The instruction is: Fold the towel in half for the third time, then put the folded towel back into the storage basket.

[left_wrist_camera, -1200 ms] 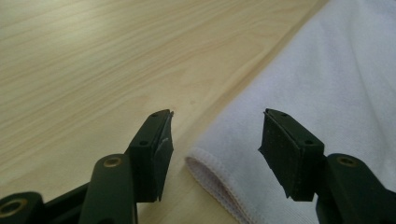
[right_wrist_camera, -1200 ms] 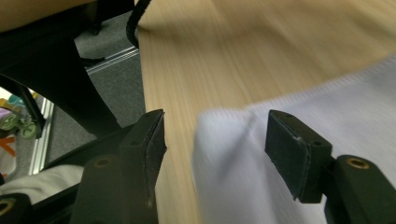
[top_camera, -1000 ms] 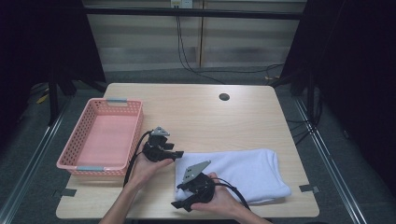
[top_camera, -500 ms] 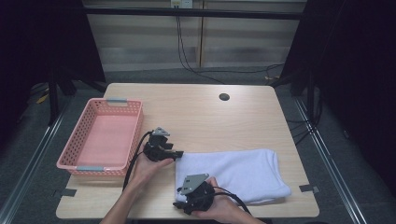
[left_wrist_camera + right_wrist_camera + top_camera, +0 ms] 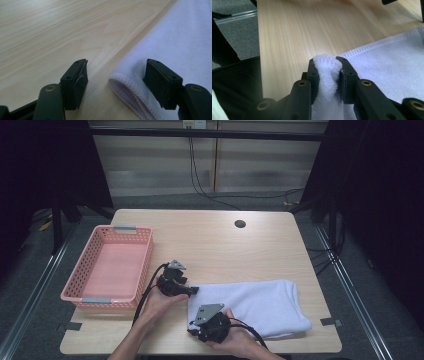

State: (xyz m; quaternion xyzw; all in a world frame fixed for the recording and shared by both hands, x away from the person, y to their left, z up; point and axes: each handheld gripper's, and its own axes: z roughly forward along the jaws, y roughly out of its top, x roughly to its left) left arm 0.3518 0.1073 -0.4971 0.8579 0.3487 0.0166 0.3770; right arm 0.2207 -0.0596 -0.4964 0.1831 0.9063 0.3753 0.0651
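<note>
A folded white towel point(image 5: 260, 302) lies flat on the near right part of the wooden table point(image 5: 215, 240). My left gripper point(image 5: 192, 290) rests at the towel's far left corner. In the left gripper view its jaws point(image 5: 116, 75) stand open and have just been opening, with the hemmed towel point(image 5: 180, 37) corner between them, untouched. My right gripper point(image 5: 193, 331) is at the towel's near left corner. In the right gripper view its jaws point(image 5: 327, 67) have just been closing and pinch a raised fold of the towel point(image 5: 392, 62).
A pink plastic basket point(image 5: 143, 270) stands on the left of the table, close to my left hand. A small dark hole point(image 5: 240, 224) sits in the tabletop at the back. Black cables trail from both grippers toward the table's near edge.
The right gripper's jaws have closed onto the towel's near left corner and bunched it up. The left gripper has stayed in place at the far left corner.
</note>
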